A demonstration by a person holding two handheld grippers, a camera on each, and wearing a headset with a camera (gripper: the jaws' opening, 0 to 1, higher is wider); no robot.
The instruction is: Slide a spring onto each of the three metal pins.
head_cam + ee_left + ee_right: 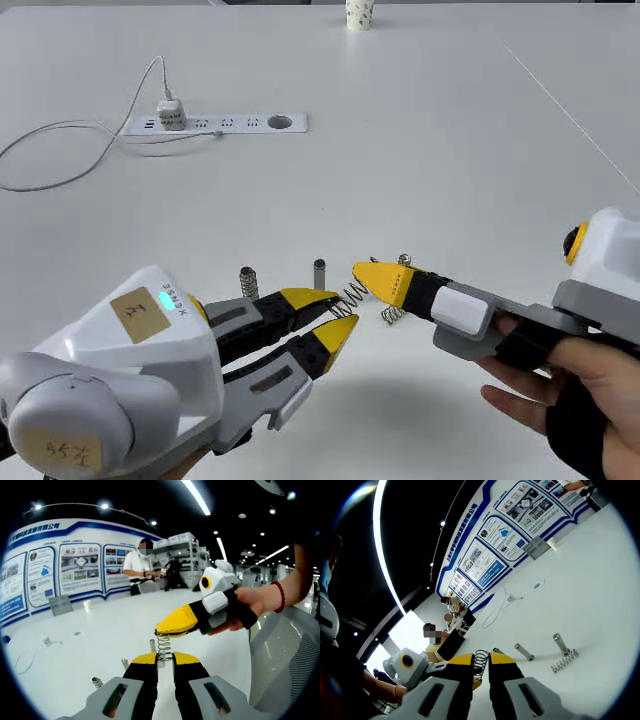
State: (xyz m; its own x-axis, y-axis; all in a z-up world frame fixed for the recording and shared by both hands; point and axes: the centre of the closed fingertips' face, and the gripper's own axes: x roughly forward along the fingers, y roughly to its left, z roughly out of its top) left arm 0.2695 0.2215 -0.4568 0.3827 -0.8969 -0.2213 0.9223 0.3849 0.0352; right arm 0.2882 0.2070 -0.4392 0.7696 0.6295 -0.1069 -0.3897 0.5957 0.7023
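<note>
A small metal spring (354, 293) hangs in the air between both grippers. My left gripper (328, 313) (165, 656) is shut on its near end. My right gripper (375, 278) (481, 657) is shut on its other end (480, 659), coming in from the right (172, 626). Three short metal pins stand on the white table just behind. The left pin (248, 283) seems to carry a spring. The middle pin (320, 272) is bare. The right pin (405, 262) is partly hidden by my right gripper. A loose spring (392, 315) (565, 661) lies flat beside it.
A white power strip (215, 123) with a charger and a looping cable lies at the back left. A paper cup (360, 13) stands at the far edge. A seam in the table (570, 115) runs along the right. People stand at the far end of the room (140, 562).
</note>
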